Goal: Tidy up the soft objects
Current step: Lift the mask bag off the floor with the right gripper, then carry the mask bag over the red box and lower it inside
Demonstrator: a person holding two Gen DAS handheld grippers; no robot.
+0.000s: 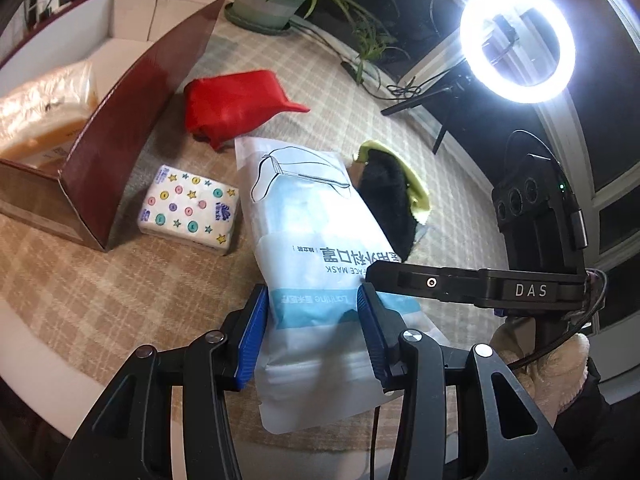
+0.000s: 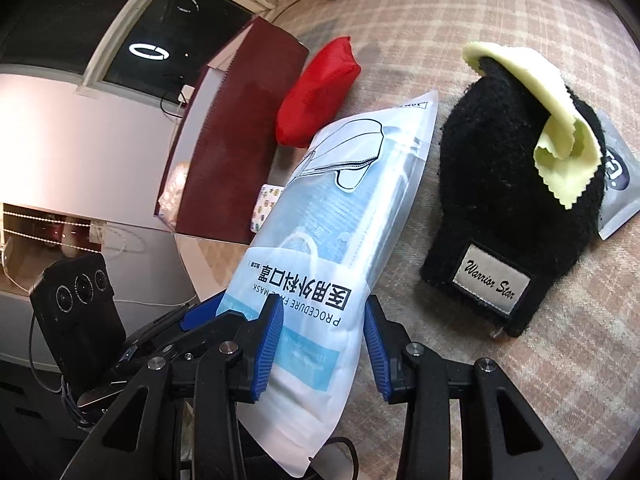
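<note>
With my left gripper (image 1: 312,334) and right gripper (image 2: 324,344) both clamped on the slippery face mask pack (image 1: 304,216), I fear uneven pulling could let it slide free before reaching the maroon box (image 1: 132,120).

We see the face mask pack (image 1: 304,240) as a smooth, semi-glossy plastic film, partly frosted white and partly clear. The pads (image 1: 251,338) on it are ribbed blue rubber or plastic; the linkage behind them is matt black with bright metal pins. The tablecloth (image 1: 100,280) looks like a matt woven check fabric. The red cloth (image 1: 236,108) is soft and slightly sheeny. The tissue pack (image 1: 190,208) has a shiny printed wrapper. The black glove (image 2: 508,200) is fuzzy knit with a satin woven label, and the yellow-green cloth (image 2: 552,120) on it is fine, matt microfibre with pinked edges. The box (image 1: 132,132) has a dark red, faintly textured outer wall and plain white inside.
</note>
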